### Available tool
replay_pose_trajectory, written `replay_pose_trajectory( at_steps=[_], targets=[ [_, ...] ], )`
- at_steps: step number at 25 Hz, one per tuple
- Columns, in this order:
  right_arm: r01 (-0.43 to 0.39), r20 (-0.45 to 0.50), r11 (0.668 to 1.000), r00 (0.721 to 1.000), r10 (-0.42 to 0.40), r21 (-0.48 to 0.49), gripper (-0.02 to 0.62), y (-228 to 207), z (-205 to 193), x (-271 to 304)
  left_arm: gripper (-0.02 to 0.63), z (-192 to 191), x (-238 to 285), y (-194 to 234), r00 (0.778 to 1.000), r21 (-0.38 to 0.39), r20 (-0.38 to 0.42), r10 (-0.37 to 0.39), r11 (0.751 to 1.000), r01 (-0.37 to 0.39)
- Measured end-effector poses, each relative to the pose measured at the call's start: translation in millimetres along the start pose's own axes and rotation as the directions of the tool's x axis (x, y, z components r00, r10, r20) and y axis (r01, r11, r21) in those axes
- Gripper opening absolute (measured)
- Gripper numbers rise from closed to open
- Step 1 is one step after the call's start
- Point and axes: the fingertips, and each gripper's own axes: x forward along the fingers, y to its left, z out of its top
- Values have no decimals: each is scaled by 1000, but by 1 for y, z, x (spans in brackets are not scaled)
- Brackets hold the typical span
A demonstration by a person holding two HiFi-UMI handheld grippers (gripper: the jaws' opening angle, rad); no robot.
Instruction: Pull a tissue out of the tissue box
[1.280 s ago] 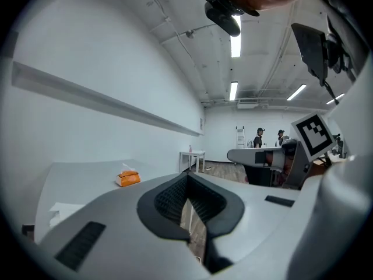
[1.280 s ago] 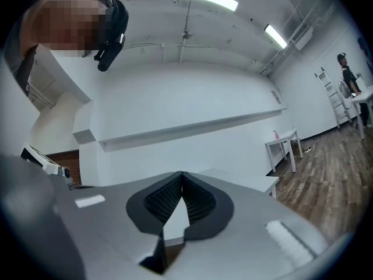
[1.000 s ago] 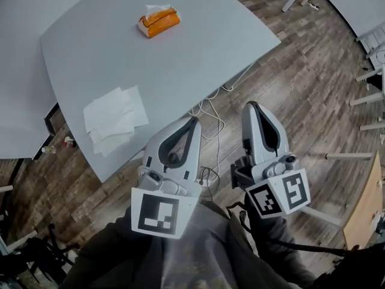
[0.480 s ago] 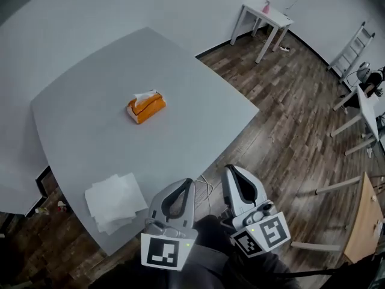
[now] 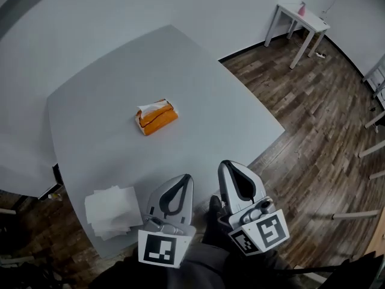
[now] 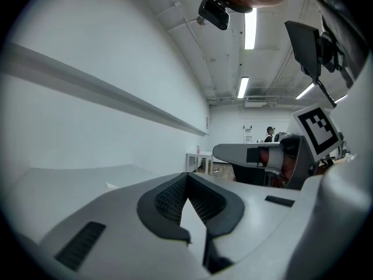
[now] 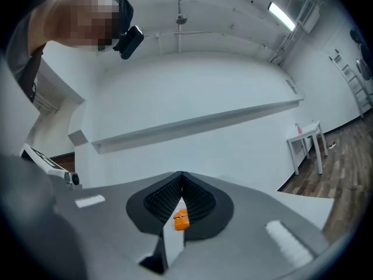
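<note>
head view
- box: orange tissue box (image 5: 157, 118) lies near the middle of the pale grey surface (image 5: 204, 95), with a white tissue (image 5: 148, 106) standing out of its top
- loose paper: stack of loose white sheets (image 5: 110, 211) on the same surface, well apart from the orange tissue box, at the near-left corner
- left tool (image 5: 187, 179): well apart from the orange tissue box, tips seen against the near edge of the surface, just right of the sheets
- right tool (image 5: 224, 164): just beside the left tool, on the side further from the sheets, also well short of the box
- background: small white side table (image 5: 304, 14) far beyond the box, standing on the brown wood-plank floor (image 5: 313, 131)

left gripper view
- left tool, jaws: pressed together at the tips, nothing between them
- right tool: shows at the right with its marker cube (image 6: 317, 130)
- overhead: ceiling strip lights (image 6: 250, 28)

right gripper view
- right tool, jaws: pressed together at the tips, pinching nothing
- box: shows small and orange in the slit just behind the tips; it sits far ahead on the surface, untouched
- side table: at the right edge, far from the box
</note>
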Motion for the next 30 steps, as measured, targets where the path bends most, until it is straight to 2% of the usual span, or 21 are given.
replay_pose_trajectory(
  at_steps=[4,7,12,17,22,30],
  targets=[
    [-116,-56,992,991,119,54,2,-51,-10,48,0,-4,62,17,991,2,-59,118,993,-118],
    [-198,-114,977,972,206,81,2,-78,-18,75,0,-1,100,28,977,6,-76,200,980,-200],
    [-340,-169,933,919,356,116,2,-84,-29,109,0,16,127,43,942,21,-78,326,945,-325],
    [-434,-191,892,872,451,126,2,-71,-43,141,0,17,129,74,904,14,-63,423,906,-423],
    [-489,-231,864,833,504,119,2,-55,-62,176,0,3,130,111,878,-36,-72,474,878,-477],
    [-534,-321,837,777,541,117,2,-32,-118,241,0,-40,151,188,869,-141,-123,479,859,-493]
  ],
)
